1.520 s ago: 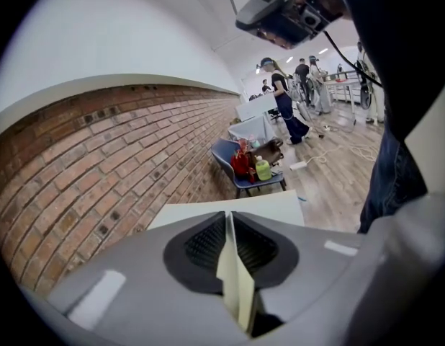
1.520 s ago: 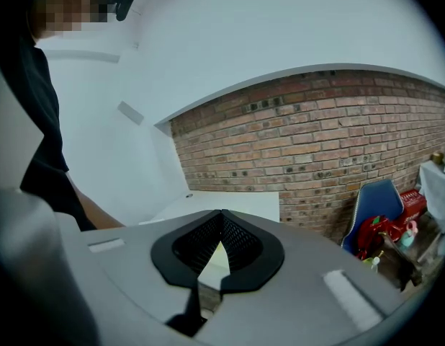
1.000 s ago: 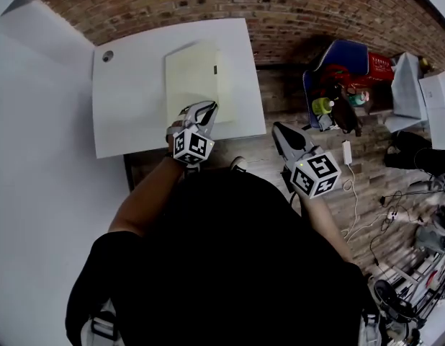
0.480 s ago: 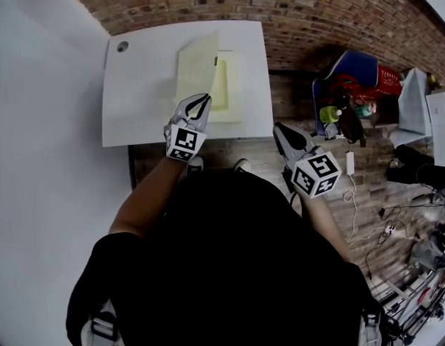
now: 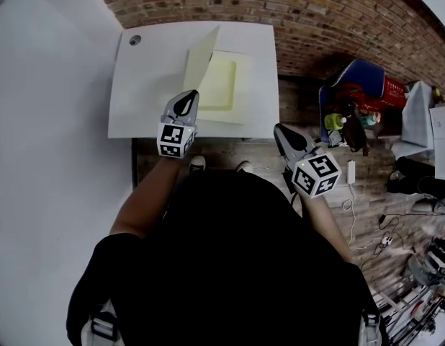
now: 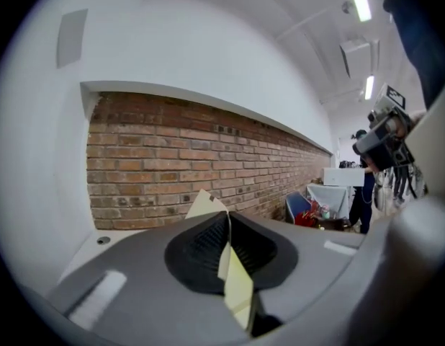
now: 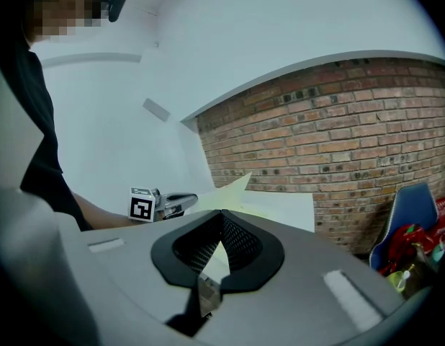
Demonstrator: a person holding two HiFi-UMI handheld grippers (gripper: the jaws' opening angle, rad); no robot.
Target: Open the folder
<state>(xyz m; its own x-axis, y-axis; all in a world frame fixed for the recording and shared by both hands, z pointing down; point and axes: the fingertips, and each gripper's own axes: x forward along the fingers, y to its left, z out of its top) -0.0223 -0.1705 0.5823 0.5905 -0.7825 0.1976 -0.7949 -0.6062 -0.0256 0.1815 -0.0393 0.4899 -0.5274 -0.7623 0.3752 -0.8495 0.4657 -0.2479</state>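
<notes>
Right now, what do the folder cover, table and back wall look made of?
Folder cover: thin pale-yellow card or stiff plastic, matte; it stands lifted without sagging.
Table: white, smooth, probably laminate; even colour, no grain.
Wall: red-brown brick, rough, pale mortar lines; may be brick-look cladding.

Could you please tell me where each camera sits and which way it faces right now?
Head view: on the person's head, looking steeply down at the table and folder; shows torso, both arms, left gripper and right gripper.
Left gripper view: on the left gripper, facing the brick wall; its jaws pinch the folder's cover.
Right gripper view: on the right gripper, jaws shut and empty, facing the table; shows the left forearm.
Shared: raised cover and brick wall, in all three.
</notes>
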